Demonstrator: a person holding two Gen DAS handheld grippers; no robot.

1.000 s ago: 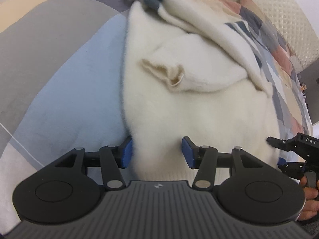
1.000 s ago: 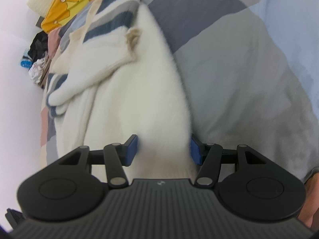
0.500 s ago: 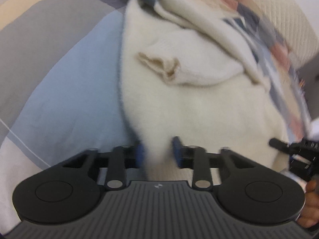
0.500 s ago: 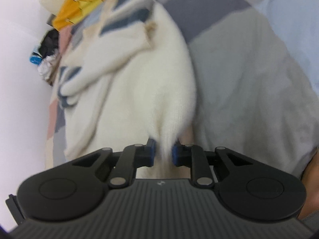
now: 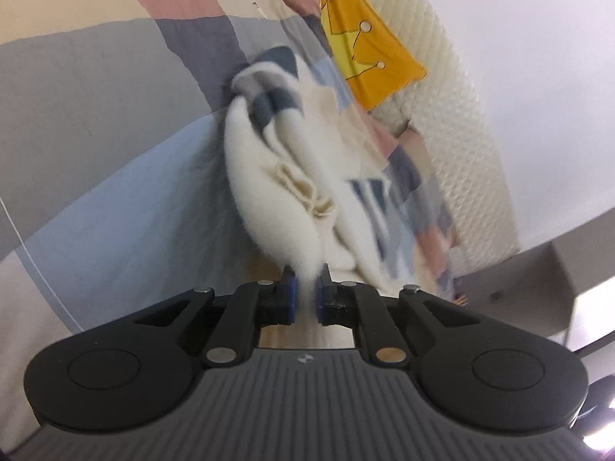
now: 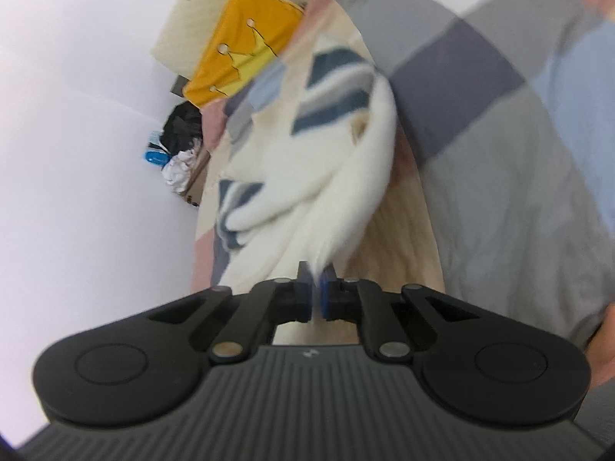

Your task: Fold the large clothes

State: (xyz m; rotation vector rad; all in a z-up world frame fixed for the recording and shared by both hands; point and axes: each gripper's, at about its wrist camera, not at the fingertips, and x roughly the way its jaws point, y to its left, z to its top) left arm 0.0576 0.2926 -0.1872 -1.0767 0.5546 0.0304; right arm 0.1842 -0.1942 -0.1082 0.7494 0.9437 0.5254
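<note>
Two tools (image 5: 305, 288) (image 6: 315, 288) pinch one white sweater (image 5: 276, 192).

A home bedroom: patchwork bedcover (image 5: 96, 123), yellow crown pillow (image 6: 246, 50), quilted headboard (image 5: 461, 123).

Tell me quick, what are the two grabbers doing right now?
Left gripper: just closed, fingers pinching the white fluffy sweater at its edge.
Right gripper: just closed too, fingers pinching the same sweater at another edge.
</note>
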